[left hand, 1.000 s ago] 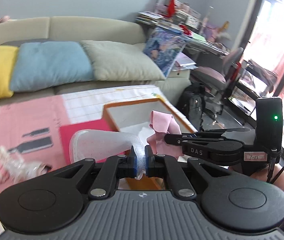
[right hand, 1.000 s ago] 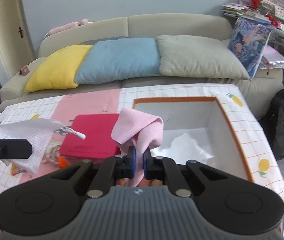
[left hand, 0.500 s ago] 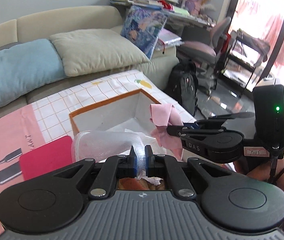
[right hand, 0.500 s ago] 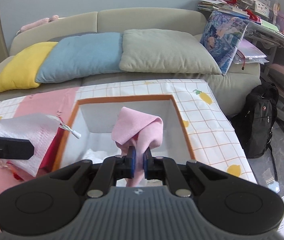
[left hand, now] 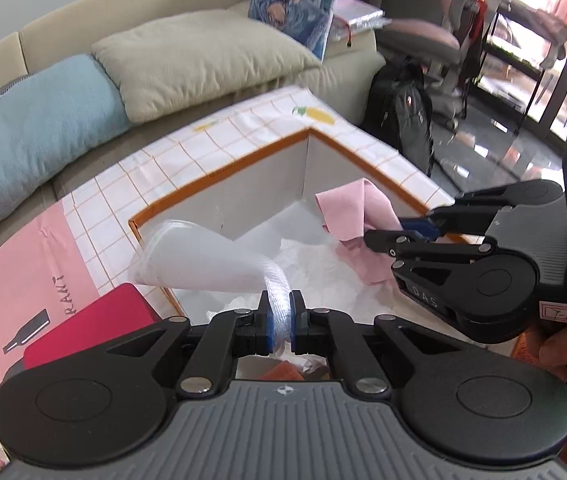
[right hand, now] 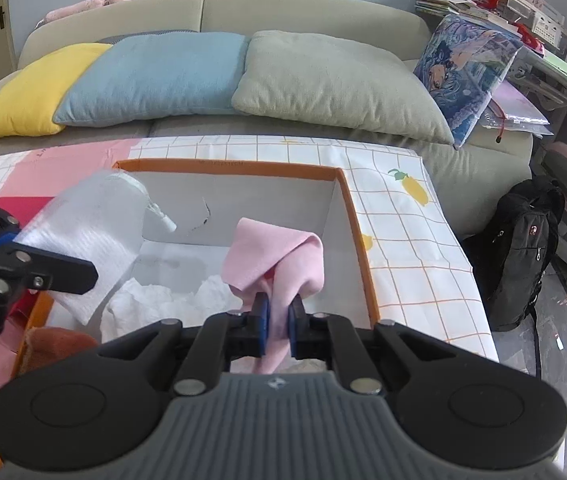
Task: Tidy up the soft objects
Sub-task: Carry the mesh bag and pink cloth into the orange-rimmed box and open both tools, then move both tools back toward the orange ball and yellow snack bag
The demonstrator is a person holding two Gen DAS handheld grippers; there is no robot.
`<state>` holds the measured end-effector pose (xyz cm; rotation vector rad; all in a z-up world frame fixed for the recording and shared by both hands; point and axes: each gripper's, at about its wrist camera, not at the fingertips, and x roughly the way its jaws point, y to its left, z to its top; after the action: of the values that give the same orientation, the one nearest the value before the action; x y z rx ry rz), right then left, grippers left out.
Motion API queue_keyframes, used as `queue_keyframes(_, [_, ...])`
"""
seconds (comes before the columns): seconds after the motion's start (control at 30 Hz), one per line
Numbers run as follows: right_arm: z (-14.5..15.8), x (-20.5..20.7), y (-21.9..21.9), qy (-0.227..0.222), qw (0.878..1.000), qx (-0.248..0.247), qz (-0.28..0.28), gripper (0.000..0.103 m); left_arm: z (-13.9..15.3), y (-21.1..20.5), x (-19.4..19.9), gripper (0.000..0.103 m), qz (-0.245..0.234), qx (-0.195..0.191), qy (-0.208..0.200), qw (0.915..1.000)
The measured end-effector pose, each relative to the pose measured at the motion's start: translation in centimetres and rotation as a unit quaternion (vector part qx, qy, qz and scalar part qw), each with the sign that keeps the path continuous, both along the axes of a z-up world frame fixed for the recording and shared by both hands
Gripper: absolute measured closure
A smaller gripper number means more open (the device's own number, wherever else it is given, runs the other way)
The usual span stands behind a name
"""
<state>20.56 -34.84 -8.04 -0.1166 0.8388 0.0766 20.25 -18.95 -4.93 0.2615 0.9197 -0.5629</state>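
My left gripper [left hand: 279,322] is shut on a white mesh foam sleeve [left hand: 203,260], held over the near left corner of the orange-rimmed white box [left hand: 219,172]. The sleeve also shows in the right wrist view [right hand: 83,248]. My right gripper [right hand: 277,328] is shut on a pink cloth [right hand: 279,256], held above the inside of the box [right hand: 347,208]. The pink cloth [left hand: 355,216] and right gripper [left hand: 403,232] show in the left wrist view at the box's right side. White soft material [right hand: 155,300] lies on the box bottom.
A red flat item [left hand: 91,324] lies left of the box on the checked and pink tablecloth [left hand: 35,256]. A brown fuzzy item [right hand: 55,344] sits at the box's near left corner. A sofa with cushions [right hand: 323,76] is behind; a black backpack [right hand: 523,248] stands right.
Both grippers have moved right and forward with their loads, from over the red item and the tablecloth to above the open box. Both stay shut.
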Motion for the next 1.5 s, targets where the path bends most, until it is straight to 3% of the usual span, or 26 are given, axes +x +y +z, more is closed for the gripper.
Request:
queue_keyframes(0.23, [-0.7,0.0,0.4,0.001,1.000,-0.022,0.012,0.089,-1.4,-1.1,0.7,0.095,-0.002,0.035,-0.001,0.9994])
queue_keyframes(0.3, [-0.7,-0.3,0.4,0.000,1.000,-0.025,0.013,0.080,-1.5,-1.3,1.0,0.094,-0.001,0.040,-0.001,0.9992])
queue_keyframes(0.5, [-0.5,-0.9,0.5,0.001,0.999,-0.030,0.020,0.067,-1.8,-1.5,1.1,0.085,0.001,0.052,-0.002,0.9987])
queue_keyframes(0.6, [-0.4,-1.2,0.7,0.002,0.999,-0.031,0.024,0.062,-1.6,-1.3,0.9,0.065,0.001,0.050,-0.004,0.9987])
queue_keyframes(0.67, [-0.2,-1.4,0.8,0.002,0.999,-0.032,0.024,0.057,-1.2,-1.0,0.6,0.039,0.002,0.040,-0.007,0.9992])
queue_keyframes(0.77, [0.1,-1.8,1.1,0.000,0.999,-0.030,0.021,0.049,-0.2,-0.6,0.2,0.033,0.006,0.025,-0.021,0.9995])
queue_keyframes(0.87, [0.9,-2.3,1.2,-0.006,0.999,-0.026,0.021,0.040,0.8,0.1,-0.3,0.031,0.010,0.011,-0.029,0.9995])
queue_keyframes(1.0, [2.0,-3.3,1.5,-0.015,0.999,-0.027,0.018,0.036,2.6,1.5,-1.7,0.030,0.021,-0.010,-0.051,0.9984])
queue_keyframes(1.13, [3.6,-4.8,2.1,-0.029,0.999,-0.014,0.016,0.033,4.5,3.7,-4.0,0.029,0.035,-0.052,-0.081,0.9948])
queue_keyframes(1.2, [4.2,-5.7,2.5,-0.034,0.999,-0.003,0.013,0.026,5.3,4.7,-5.4,0.028,0.040,-0.070,-0.093,0.9924])
queue_keyframes(1.5, [5.4,-9.8,5.7,-0.035,0.998,0.050,0.022,0.024,6.7,9.6,-10.6,0.027,0.069,-0.083,-0.135,0.9850])
